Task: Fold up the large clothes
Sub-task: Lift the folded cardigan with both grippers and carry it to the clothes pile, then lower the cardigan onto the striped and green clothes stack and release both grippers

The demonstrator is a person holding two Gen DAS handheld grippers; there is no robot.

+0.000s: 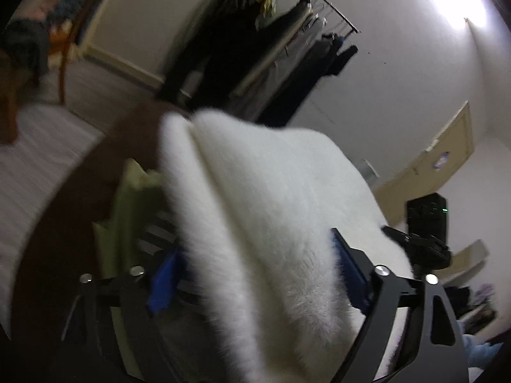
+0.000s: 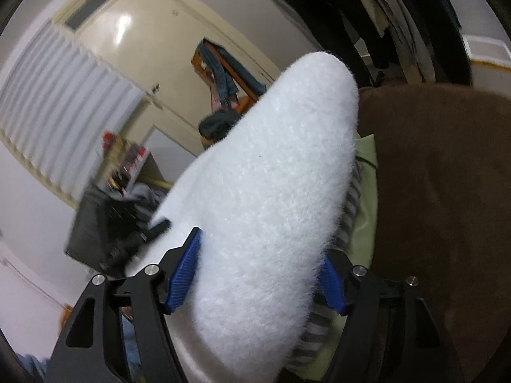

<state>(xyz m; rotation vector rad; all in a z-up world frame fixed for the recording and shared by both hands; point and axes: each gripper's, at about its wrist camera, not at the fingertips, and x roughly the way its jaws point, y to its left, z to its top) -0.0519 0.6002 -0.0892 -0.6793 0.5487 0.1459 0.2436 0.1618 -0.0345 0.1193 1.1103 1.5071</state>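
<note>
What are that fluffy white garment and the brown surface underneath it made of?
White garment: looks like fleece or faux fur, matte, with fine fibres standing out along its edges. Brown surface: seems a soft, velvety fabric, matte with faint shading; its exact material is unclear.

We're in a home bedroom: clothes rack (image 1: pixel 287 32) with hung garments by the wall, cream door (image 2: pixel 134 48) near it, wooden chair (image 1: pixel 60 51) left of the rack, clothes draped on it.

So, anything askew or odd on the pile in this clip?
Nothing damaged or spilled. The folded white fleece sits atop a striped garment and a green one, whose edges stick out unevenly along one side.
</note>
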